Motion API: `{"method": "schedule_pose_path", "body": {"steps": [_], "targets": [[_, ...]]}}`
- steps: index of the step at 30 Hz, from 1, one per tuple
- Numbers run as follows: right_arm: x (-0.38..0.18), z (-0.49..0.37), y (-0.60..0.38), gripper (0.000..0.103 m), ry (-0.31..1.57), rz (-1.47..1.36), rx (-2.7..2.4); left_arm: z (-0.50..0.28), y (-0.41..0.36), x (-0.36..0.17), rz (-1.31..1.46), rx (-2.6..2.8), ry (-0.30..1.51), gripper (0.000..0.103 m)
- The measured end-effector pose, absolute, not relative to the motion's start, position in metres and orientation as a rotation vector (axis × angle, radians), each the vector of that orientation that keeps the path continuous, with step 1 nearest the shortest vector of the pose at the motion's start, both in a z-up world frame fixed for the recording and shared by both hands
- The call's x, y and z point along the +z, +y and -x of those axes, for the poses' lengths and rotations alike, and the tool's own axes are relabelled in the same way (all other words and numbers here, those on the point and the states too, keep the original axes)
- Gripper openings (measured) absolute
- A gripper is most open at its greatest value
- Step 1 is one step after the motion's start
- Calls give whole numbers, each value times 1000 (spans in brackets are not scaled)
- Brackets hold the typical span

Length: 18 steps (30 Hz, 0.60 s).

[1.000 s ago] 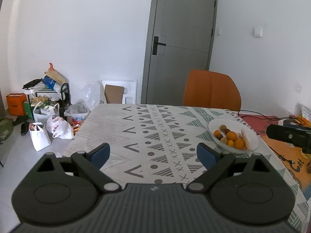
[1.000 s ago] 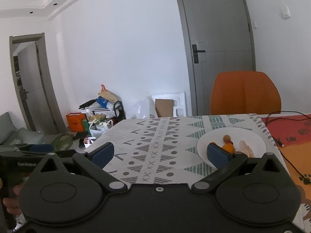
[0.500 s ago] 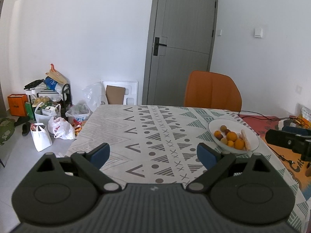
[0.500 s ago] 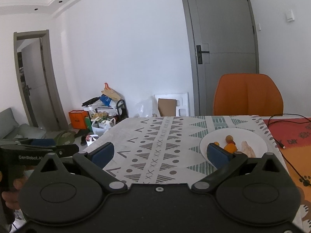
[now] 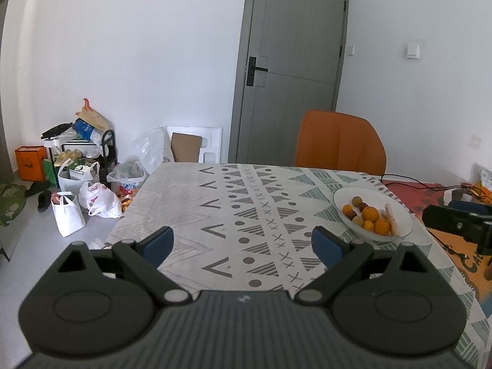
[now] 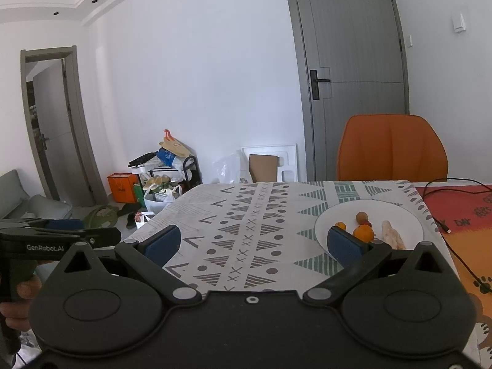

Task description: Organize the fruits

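Left wrist view shows both the left gripper and right gripper wide open, empty, drawing slightly back, fruits untouched in the bowl near the tabletop's right edge.

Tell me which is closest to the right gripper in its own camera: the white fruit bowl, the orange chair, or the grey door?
1. White fruit bowl, on the table, right.
2. Orange chair, behind the table.
3. Grey door, at the back wall.
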State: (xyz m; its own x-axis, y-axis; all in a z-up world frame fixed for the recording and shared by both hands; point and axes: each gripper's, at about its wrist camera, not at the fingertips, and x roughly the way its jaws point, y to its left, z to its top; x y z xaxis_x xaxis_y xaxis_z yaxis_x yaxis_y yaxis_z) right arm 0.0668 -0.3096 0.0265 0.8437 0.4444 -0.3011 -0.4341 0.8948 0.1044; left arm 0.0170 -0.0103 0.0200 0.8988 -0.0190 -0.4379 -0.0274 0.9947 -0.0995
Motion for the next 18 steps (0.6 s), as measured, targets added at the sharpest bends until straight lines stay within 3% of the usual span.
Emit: {"method": "schedule_pose_path", "body": {"steps": [18], "targets": [[22, -68, -310, 103, 332, -29, 466, -18, -10, 16, 101, 16, 473, 95]]}}
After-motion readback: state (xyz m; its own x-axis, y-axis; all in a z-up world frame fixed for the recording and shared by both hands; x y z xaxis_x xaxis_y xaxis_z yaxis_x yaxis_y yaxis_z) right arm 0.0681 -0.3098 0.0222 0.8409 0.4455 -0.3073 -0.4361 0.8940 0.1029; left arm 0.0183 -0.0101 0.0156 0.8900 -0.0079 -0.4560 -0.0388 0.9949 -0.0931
